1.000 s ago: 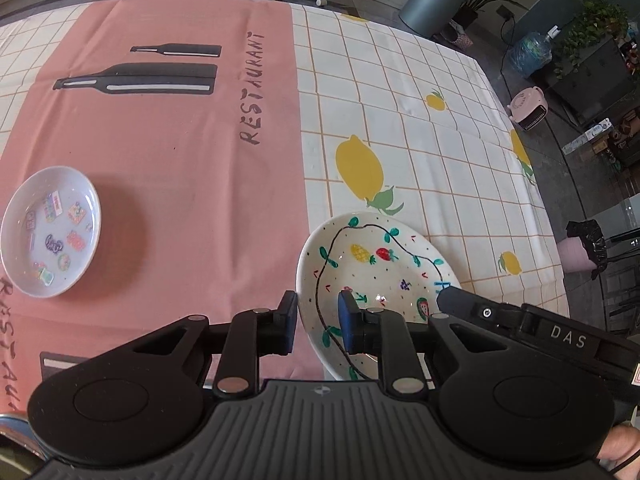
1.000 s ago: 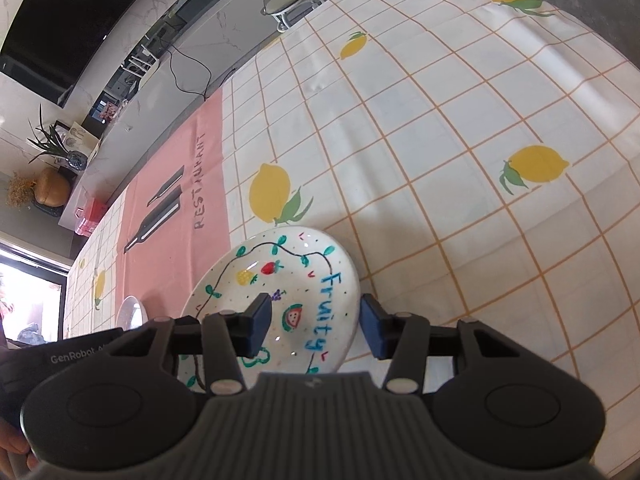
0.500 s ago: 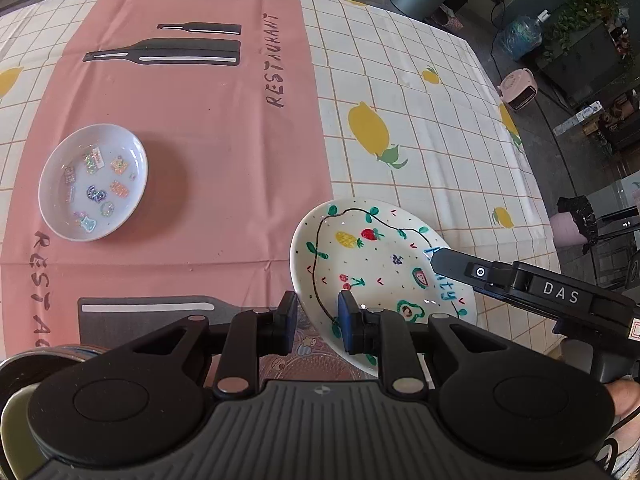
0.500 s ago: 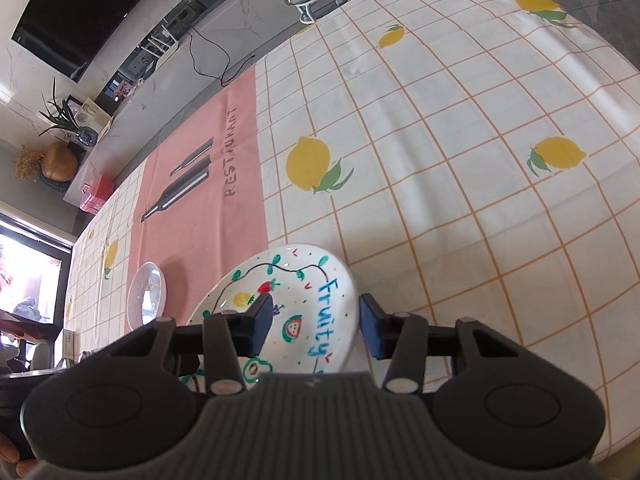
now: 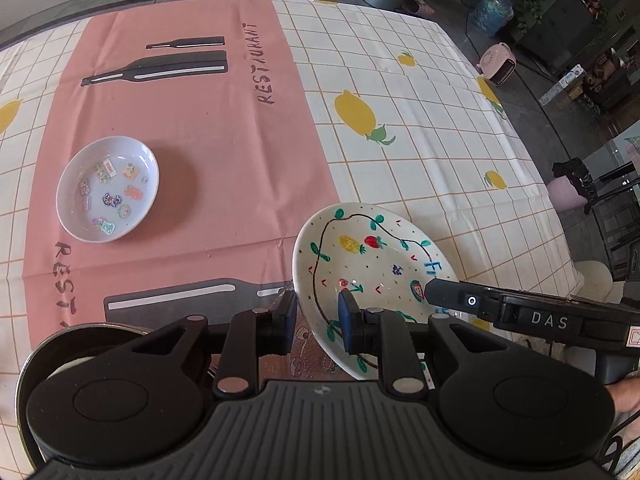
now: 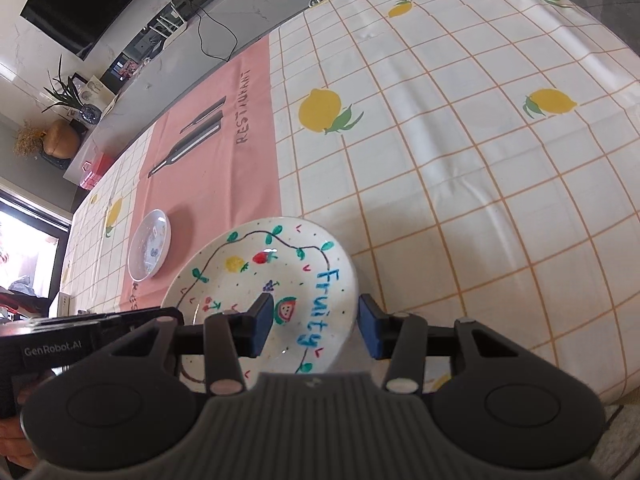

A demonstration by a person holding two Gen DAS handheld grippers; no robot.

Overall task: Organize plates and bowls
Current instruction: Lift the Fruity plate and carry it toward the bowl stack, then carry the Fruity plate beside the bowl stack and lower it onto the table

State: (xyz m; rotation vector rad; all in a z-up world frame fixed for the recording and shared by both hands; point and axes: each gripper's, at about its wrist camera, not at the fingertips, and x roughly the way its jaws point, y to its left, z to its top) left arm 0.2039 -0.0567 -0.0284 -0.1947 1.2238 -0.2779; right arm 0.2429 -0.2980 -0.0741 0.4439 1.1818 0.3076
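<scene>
Midway thru the sort: left tool (image 5: 317, 318) pinches the fruit plate (image 5: 372, 268) rim, lifted off the tabletop (image 5: 420, 152); right tool (image 6: 314, 328) straddles its far rim, pads spread, not gripping. Next, prob. carry it to the sticker plate (image 5: 107, 189); keep it level.

Fruit plate (image 5: 376, 264): white, hand-painted fruits, vine, blue "Fruity"; tilted, lifted off tablecloth (image 5: 420, 152). Small plate (image 5: 107, 189): white w/ stickers, flat on tablecloth's pink panel, well left of fruit plate.
</scene>
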